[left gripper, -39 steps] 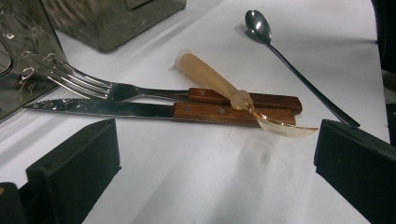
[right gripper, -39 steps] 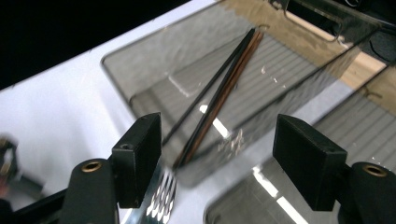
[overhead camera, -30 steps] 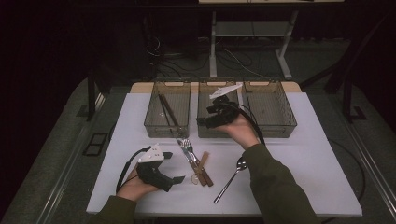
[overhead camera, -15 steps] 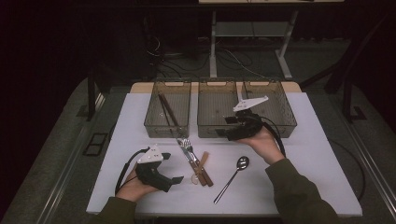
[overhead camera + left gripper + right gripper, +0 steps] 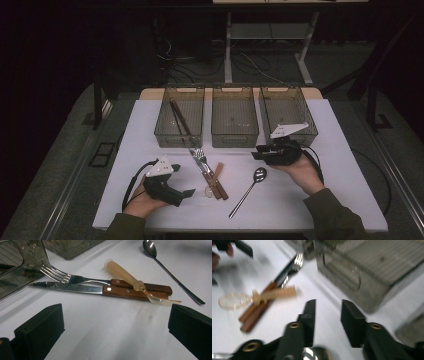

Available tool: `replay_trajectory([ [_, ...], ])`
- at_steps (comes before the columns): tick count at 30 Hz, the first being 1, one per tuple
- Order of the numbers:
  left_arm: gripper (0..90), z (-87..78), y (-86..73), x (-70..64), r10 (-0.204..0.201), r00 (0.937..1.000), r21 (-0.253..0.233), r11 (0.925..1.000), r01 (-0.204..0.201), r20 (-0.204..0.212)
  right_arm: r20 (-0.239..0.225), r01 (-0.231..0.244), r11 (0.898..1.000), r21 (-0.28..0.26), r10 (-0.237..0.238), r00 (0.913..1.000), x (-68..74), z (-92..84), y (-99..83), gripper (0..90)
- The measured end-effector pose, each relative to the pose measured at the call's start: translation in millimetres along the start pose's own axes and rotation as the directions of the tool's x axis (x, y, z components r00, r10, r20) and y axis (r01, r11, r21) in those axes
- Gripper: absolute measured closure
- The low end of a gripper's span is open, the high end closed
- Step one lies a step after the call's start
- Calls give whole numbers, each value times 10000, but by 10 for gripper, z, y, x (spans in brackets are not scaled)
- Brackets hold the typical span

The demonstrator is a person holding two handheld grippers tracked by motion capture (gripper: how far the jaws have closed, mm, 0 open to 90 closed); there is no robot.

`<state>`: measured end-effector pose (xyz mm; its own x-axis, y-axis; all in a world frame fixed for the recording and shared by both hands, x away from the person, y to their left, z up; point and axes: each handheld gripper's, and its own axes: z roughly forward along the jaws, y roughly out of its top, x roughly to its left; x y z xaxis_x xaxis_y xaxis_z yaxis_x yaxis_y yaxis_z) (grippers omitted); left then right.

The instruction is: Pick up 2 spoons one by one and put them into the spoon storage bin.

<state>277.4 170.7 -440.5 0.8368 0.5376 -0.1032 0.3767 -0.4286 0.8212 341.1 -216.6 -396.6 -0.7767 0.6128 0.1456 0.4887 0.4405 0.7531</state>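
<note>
We hold the right gripper (image 5: 256,154) low over the white table (image 5: 310,200), just in front of the rightmost of three clear bins (image 5: 287,107); a second ago it was up over the middle bin (image 5: 234,116) and then swung right and back toward us. Its jaws stand a little apart with nothing between them, so whatever it carried has been let go, and we judge this hand free for the next piece. The steel spoon (image 5: 248,189) lies just below it, its bowl showing at the bottom of the right gripper view (image 5: 317,353), which makes it the likeliest next pick. Our left gripper (image 5: 189,192) has not moved: it rests on the table near its front edge, jaws wide apart and empty, facing the small pile of cutlery. In that pile the fork (image 5: 72,278) and the knife (image 5: 75,287) lie side by side, with a translucent plastic spoon (image 5: 130,280) across their wooden handles. The left bin (image 5: 176,120) already holds long dark utensils.
</note>
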Motion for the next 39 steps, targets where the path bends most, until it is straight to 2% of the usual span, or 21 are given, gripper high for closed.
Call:
replay_trajectory([
  [5, 0, -11, -5, -19, 10, 10000, -35, 10000, -10, -6, 200, 36, 9990, 443, -45, 9998, 14, 5, -157, 815],
  [9, 0, 10, -2, -29, 144, 9998, 50, 9999, -145, 118, 302, 25, 9974, 720, -47, 9995, 16, 92, -174, 894],
  [14, 0, 18, 5, -41, 222, 9996, 58, 9997, -223, 186, 212, 292, 9924, 1194, -320, 9993, 73, 247, -167, 894],
  [19, 0, 28, 13, -41, 241, 9995, 58, 9997, -243, 216, 400, 502, 9858, 1605, -573, 9976, 103, 334, -186, 894],
  [25, 0, 32, 14, -46, 236, 9995, 79, 9997, -238, 222, 541, 448, 9803, 1921, -562, 9970, 84, 344, -207, 894],
  [39, 0, 29, 13, -47, 226, 9995, 72, 9997, -228, 228, 595, 342, 9765, 2128, -479, 9971, 70, 270, -278, 894],
])
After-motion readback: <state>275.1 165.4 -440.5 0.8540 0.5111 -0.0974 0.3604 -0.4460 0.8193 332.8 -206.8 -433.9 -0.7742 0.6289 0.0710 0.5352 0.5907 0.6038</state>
